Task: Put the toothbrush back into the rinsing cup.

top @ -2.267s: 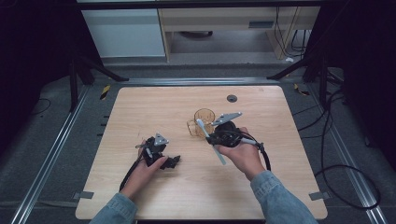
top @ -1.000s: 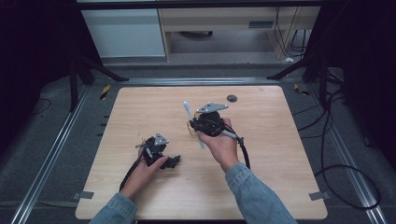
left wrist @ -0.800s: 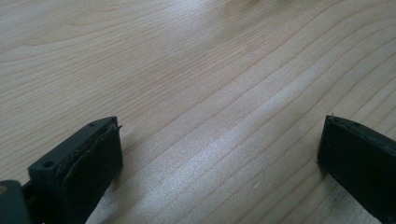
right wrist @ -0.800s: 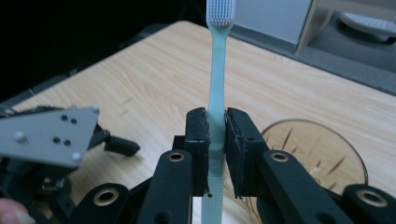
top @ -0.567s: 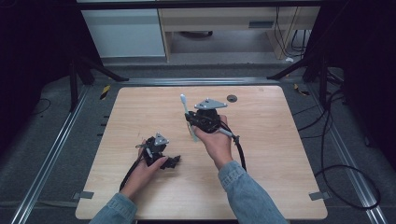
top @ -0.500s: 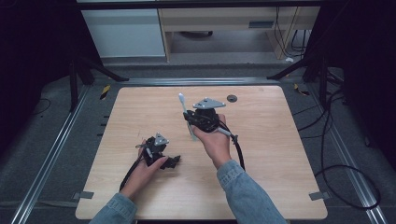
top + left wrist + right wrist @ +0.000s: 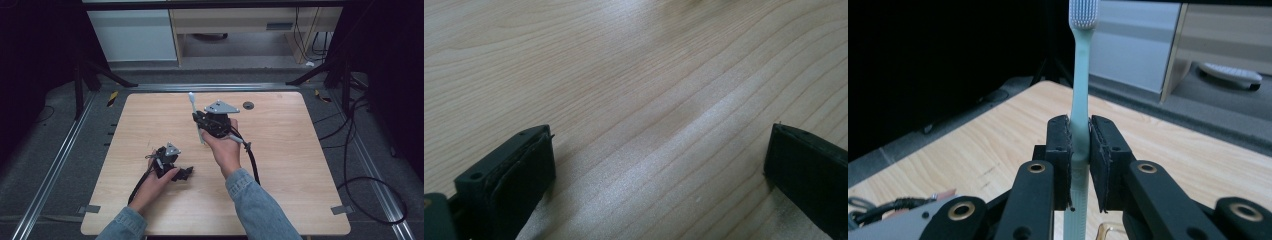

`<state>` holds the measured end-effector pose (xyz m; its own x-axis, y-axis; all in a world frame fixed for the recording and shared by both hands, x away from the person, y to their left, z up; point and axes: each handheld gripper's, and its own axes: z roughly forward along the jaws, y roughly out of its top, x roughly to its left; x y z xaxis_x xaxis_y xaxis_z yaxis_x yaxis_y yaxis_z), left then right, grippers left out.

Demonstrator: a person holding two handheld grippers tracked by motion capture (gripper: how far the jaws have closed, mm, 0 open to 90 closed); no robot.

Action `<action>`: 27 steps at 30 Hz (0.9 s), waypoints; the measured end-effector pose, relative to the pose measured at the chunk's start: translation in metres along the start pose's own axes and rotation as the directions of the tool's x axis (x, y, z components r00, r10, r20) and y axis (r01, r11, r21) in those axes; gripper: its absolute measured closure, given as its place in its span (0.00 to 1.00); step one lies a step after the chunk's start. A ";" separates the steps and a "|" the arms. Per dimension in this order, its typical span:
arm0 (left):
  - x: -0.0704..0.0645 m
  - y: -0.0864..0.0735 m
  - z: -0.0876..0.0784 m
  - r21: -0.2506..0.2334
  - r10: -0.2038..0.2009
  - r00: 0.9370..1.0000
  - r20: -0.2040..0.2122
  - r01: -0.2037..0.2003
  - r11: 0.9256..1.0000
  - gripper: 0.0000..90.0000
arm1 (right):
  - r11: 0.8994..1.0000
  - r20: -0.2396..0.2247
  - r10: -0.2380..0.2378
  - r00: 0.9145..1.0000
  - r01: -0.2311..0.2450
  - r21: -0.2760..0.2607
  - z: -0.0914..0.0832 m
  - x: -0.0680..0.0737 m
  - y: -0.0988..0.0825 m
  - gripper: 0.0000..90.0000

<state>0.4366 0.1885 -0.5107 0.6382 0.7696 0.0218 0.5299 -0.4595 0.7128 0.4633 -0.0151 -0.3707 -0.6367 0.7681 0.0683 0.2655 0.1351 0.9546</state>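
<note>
Since the earlier frames your right gripper [image 7: 200, 119] has carried the toothbrush [image 7: 1079, 105] from right of centre up toward the upper middle of the high view, off the cup. Its jaws pinch the handle, bristles up. Your left gripper [image 7: 186, 172], lower left on the table [image 7: 300, 165], has its jaws spread wide on nothing.

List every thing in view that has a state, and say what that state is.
Toothbrush: clamped in the right tool, upright, head up, off the table.
Right tool: shut on the toothbrush's handle.
Left tool: open, nothing between its jaws, low over the table.
Cup: only its rim shows, state unclear.
</note>
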 end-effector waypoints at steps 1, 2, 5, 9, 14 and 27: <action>0.000 0.000 0.000 0.000 0.000 1.000 0.000 0.000 1.000 0.00 | 1.000 0.008 0.001 1.000 -0.001 -0.010 0.000 0.000 0.000 0.88; 0.000 0.000 0.000 0.000 -0.001 1.000 0.000 0.001 1.000 0.00 | 1.000 0.010 -0.003 1.000 0.003 -0.021 -0.001 0.000 0.001 0.88; 0.000 0.000 0.000 0.000 -0.001 1.000 0.001 0.001 1.000 0.00 | 0.997 0.009 -0.006 1.000 0.006 -0.074 0.000 -0.001 0.001 0.88; 0.000 0.000 0.000 -0.001 -0.001 1.000 0.001 0.001 1.000 0.00 | 0.993 0.022 0.005 1.000 -0.003 -0.120 0.001 -0.001 0.002 0.88; 0.000 0.000 0.000 0.000 -0.001 1.000 0.002 0.001 1.000 0.00 | 0.987 0.031 -0.006 0.999 0.011 -0.161 0.003 -0.001 0.002 0.88; 0.000 0.000 0.000 0.000 -0.001 1.000 0.001 0.001 1.000 0.00 | 0.976 0.092 -0.049 0.995 0.068 -0.208 0.009 -0.005 -0.004 0.88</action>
<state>0.4365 0.1885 -0.5107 0.6381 0.7697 0.0198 0.5308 -0.4584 0.7129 0.4715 -0.0140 -0.3776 -0.5794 0.8150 -0.0057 0.0656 0.0536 0.9964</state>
